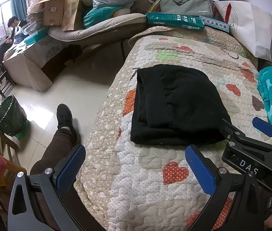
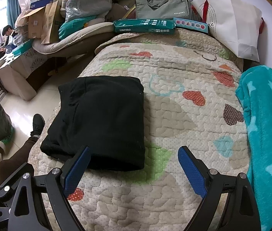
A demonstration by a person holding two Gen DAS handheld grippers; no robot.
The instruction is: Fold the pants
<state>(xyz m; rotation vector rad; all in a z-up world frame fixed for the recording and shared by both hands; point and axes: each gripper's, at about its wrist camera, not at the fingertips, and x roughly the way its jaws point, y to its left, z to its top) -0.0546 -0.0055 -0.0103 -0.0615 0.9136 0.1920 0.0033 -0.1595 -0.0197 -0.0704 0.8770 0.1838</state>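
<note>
Blue-padded hand-held grippers (image 1: 136, 161) (image 2: 134, 161) wide, empty.

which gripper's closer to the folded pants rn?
Right. The right gripper hangs open at the near edge of the black pants, one finger overlapping them. The left gripper is open, back over bare quilt.

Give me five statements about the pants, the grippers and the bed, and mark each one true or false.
1. The black pants lie folded into a compact bundle on the quilt. True.
2. The right gripper is clamped on the pants. False: its fingers stand apart and hold nothing.
3. The left gripper is open and empty. True.
4. A teal star-patterned blanket lies on top of the pants. False: it lies at the bed's right side, apart from them.
5. A wastebasket stands on the quilt. False: it stands on the floor beside the bed.
</note>
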